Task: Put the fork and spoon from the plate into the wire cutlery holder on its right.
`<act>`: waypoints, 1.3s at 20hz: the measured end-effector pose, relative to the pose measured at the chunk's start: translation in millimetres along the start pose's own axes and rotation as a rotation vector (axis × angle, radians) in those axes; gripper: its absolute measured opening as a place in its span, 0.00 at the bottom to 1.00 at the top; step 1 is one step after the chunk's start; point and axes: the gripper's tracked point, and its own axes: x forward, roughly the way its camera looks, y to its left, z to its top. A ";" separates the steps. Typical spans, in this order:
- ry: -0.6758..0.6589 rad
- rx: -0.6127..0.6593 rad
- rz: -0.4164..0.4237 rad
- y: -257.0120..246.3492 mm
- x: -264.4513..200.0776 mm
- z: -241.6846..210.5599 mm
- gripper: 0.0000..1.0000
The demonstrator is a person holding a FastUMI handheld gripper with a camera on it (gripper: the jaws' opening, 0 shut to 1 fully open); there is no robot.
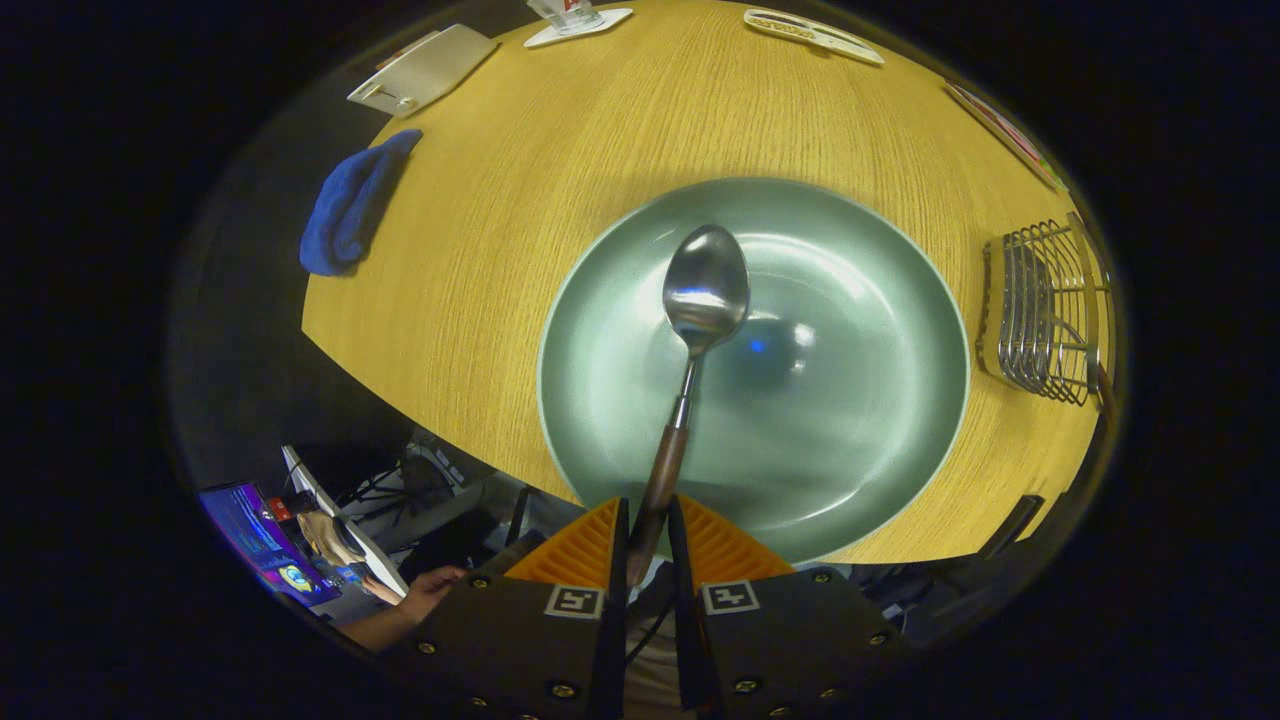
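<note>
My gripper (pixel 647 528) is shut on the brown wooden handle of a metal spoon (pixel 704 300). The spoon sticks out ahead of the fingers, its bowl hanging above the middle of a pale green plate (pixel 860 420). The plate lies on the wooden table just beyond the fingers. A wire cutlery holder (pixel 1045 315) stands on the table to the right of the plate, apart from its rim. I cannot make out what is inside the holder.
A blue cloth (pixel 350 205) hangs over the table's left edge. A white box (pixel 425 68) and flat cards (pixel 812 35) lie along the far side. Below the table's near edge a person's hand (pixel 425 590) rests by a laptop (pixel 262 545).
</note>
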 end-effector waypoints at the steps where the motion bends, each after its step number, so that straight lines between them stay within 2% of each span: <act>1: 0.002 -0.011 -0.030 -10.9 1.5 -1.9 0.21; 9: 0.051 -0.077 -0.076 -36.0 16.3 -17.3 0.21; 10: 0.041 -0.091 -0.095 -42.8 15.3 -18.8 0.10; 14: 0.055 -0.191 -0.151 -48.8 0.6 -14.5 0.09; 17: 0.020 -0.229 -0.142 -49.9 -8.5 -9.7 0.09; 18: 0.022 -0.233 -0.134 -49.8 -11.3 -10.1 0.02; 26: 0.025 -0.247 -0.140 -60.2 -31.0 -10.2 0.02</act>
